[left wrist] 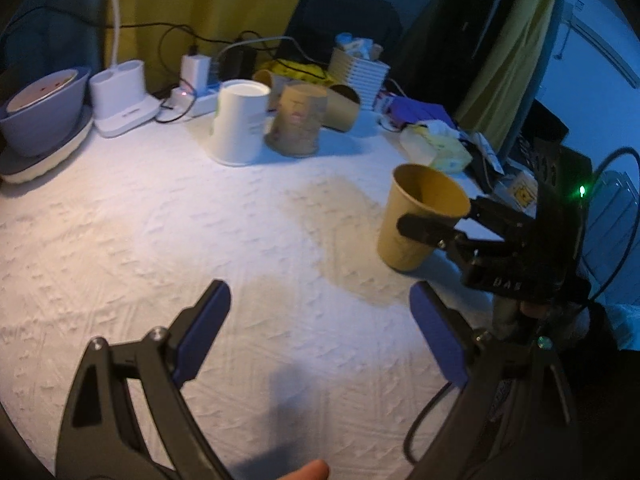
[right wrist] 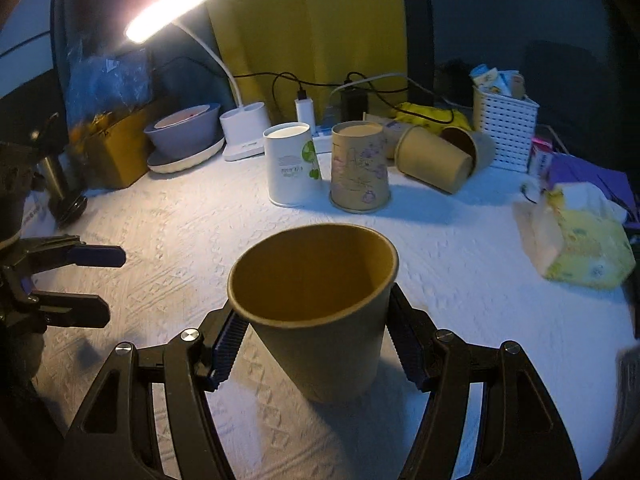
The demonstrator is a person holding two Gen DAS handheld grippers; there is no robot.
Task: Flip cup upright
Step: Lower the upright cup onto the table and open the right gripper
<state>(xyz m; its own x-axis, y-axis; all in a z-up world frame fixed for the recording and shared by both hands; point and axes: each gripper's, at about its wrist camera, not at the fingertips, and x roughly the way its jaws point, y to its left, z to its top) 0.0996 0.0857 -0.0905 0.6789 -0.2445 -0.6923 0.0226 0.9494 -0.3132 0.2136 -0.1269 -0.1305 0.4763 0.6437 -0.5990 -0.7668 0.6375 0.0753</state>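
A plain brown paper cup (right wrist: 320, 320) stands upright, mouth up, on the white textured tablecloth (right wrist: 460, 280). My right gripper (right wrist: 316, 340) has its two blue pads against the cup's sides just below the rim. The same cup (left wrist: 416, 216) shows in the left wrist view at the right, with the right gripper's black fingers (left wrist: 424, 228) around it. My left gripper (left wrist: 320, 332) is open and empty, low over the cloth, to the left of the cup. It also shows in the right wrist view (right wrist: 92, 280).
At the back stand an upside-down white cup (right wrist: 290, 164) and an upside-down patterned brown cup (right wrist: 358, 168). Two brown cups (right wrist: 436, 160) lie on their sides beside a white basket (right wrist: 504, 136). A tissue pack (right wrist: 576, 240), grey bowl (right wrist: 184, 128), lamp base (right wrist: 244, 128) and cables crowd the edges.
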